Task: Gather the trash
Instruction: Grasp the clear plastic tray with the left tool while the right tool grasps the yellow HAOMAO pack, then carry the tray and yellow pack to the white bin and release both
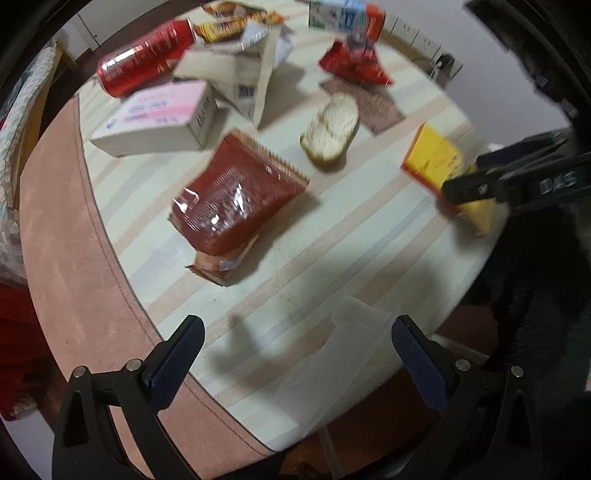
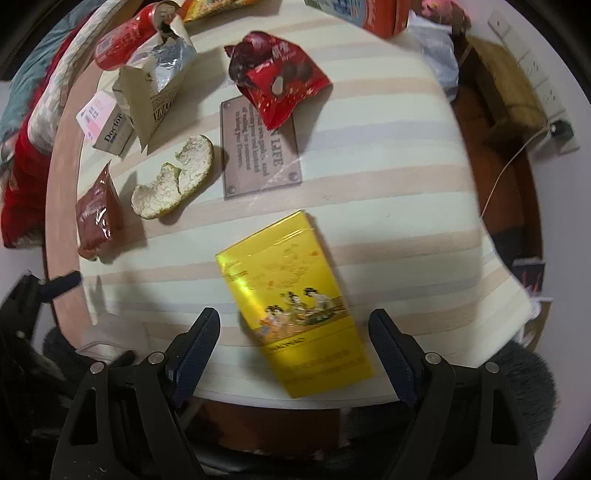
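Note:
Trash lies on a round striped table (image 1: 332, 236) (image 2: 388, 177). My right gripper (image 2: 295, 350) is open, its fingers either side of a yellow box (image 2: 291, 302) at the near edge; the box also shows in the left wrist view (image 1: 436, 162), with the right gripper (image 1: 476, 184) around it. My left gripper (image 1: 295, 354) is open and empty above a clear plastic bag (image 1: 354, 354) at the table's edge. A dark red packet (image 1: 236, 199) (image 2: 98, 218) lies ahead of it, next to an orange peel (image 1: 330, 129) (image 2: 173, 181).
Further back are a red can (image 1: 144, 59) (image 2: 125, 33), a pink-white box (image 1: 159, 118) (image 2: 105, 123), a torn carton (image 1: 236, 74) (image 2: 155, 96), a red wrapper (image 1: 354, 62) (image 2: 277, 81), a milk carton (image 1: 343, 18) and a brown card (image 2: 258, 144). A pink rim (image 1: 66, 221) edges the table.

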The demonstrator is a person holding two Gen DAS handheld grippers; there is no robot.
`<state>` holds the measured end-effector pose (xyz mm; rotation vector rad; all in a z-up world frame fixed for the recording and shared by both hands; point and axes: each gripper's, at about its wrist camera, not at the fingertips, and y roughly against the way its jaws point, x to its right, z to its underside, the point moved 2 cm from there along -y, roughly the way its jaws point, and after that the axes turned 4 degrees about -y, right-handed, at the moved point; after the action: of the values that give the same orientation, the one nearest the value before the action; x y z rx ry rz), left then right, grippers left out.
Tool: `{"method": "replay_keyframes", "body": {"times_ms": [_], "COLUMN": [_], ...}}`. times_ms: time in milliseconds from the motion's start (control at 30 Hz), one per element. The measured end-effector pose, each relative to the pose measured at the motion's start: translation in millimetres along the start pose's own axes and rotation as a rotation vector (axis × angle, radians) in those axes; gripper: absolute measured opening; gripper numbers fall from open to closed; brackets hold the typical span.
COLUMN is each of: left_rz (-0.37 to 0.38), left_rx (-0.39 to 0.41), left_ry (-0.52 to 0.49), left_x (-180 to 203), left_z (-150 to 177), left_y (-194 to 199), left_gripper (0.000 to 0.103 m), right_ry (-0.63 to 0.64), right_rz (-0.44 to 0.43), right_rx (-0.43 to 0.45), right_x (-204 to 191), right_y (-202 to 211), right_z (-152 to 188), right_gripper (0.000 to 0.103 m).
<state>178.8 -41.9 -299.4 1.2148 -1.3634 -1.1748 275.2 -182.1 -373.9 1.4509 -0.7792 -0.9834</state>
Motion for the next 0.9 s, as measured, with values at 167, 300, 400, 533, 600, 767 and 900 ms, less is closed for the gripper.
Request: {"method": "replay_keyframes", "body": {"times_ms": [167,300,400,533,600,767,900], "left_rz": [-0.011,-0.028,-0.032,-0.055,-0.044,-0.106,-0.148], "left_rx": [-0.008,-0.049,-0.046,-0.038,-0.02,0.022,0.021], "left_ry": [-0.072,-0.088,-0.093,-0.025,0.026,0.214,0.393], "left_x": [14.6,25.8,36.9,43.3,44.3,31.8,21.4], "left_z": [-1.5,-4.8,-8.7,-16.3,-20.9,-21.8,-15.9], "left_y": [11.0,-9.9,-17.5,-28.0,-24.4,-13.2,-10.0], "left_gripper": [0.103,0.103,0.097,0.038,0.019,0.019,0.019], "right_ry": [0.022,0.04,0.052,0.083,0.113,0.161,0.172], "right_rz": [-0.009,0.012,0.021,0.054,0.084,0.166,0.206], "right_rx": [0.0,0.01,0.015,0.03,0.052,0.082,0.126], "right_x": [0.2,3.4,-3.2,-11.1,-19.2,-35.3,-44.6], "right_y": [12.6,16.4,15.5,16.4,16.4,12.1,12.1], "right_z": [11.2,14.8,22.1,27.1,28.4,31.7,38.5], "right_gripper": [0.084,0.084,0.084,0.084,0.084,0.066,0.062]}}
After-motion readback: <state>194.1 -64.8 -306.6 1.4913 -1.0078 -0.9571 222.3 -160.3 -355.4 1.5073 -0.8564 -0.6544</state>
